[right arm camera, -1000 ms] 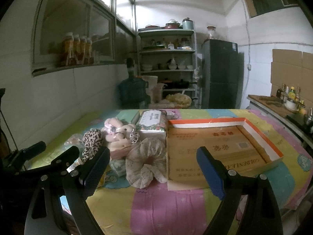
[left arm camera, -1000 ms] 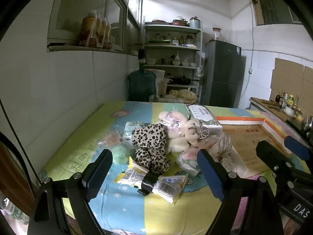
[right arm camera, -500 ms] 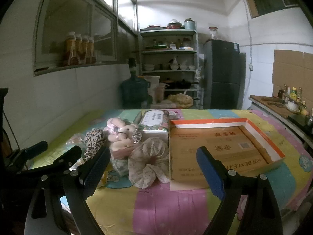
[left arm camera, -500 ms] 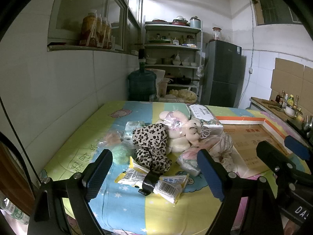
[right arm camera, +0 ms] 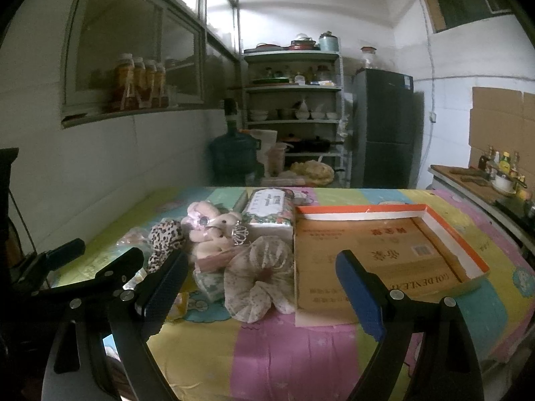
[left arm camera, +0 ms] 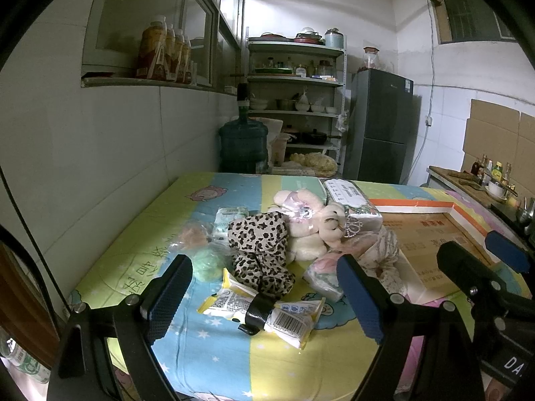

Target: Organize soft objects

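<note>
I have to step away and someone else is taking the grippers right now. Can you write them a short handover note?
Left gripper: open, empty, hovering over the snack packet.
Right gripper: open, empty, in front of the floral scrunchie.
Leopard-print scrunchie, plush bear, tissue pack and bagged soft items lie piled on the bedsheet, left of the cardboard tray.
Done: nothing; the tray holds nothing.
Left: everything still needs sorting, probably into the tray.

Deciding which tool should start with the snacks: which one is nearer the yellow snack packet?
Left. The left tool hangs open directly over the yellow snack packet; the right tool is off to its right, before the cardboard tray.
</note>
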A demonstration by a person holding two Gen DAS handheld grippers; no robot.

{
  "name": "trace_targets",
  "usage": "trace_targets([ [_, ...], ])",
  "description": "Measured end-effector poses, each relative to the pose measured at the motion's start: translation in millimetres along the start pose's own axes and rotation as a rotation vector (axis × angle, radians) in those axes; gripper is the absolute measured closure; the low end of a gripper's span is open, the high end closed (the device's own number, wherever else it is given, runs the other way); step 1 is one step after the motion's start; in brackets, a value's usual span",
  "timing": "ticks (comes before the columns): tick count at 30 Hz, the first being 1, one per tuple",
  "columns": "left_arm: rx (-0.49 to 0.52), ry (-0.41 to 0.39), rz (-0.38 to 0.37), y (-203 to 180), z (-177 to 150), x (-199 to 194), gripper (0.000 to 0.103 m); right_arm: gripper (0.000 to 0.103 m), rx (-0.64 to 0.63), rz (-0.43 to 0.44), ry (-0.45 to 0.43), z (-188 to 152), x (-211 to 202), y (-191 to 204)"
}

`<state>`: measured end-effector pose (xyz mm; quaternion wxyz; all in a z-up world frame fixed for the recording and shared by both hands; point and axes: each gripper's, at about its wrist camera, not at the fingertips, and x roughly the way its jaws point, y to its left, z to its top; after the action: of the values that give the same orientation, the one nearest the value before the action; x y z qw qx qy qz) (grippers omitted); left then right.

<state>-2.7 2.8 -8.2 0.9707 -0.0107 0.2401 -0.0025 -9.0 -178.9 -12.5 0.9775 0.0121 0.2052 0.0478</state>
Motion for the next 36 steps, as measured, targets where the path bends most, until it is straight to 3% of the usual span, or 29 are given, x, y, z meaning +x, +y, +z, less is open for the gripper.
trace_targets([
  [24, -0.023, 0.014, 0.017, 14.4, -4.4, 7.7, 0.014, 0.012, -0.003, 0.023, 0.01, -2.7, 2.0, 8.9],
  [36, -0.135, 0.026, 0.035, 68.7, -23.6, 17.7, 0.014, 0.012, -0.006, 0.181, 0.092, -17.5, 26.3, 21.1],
])
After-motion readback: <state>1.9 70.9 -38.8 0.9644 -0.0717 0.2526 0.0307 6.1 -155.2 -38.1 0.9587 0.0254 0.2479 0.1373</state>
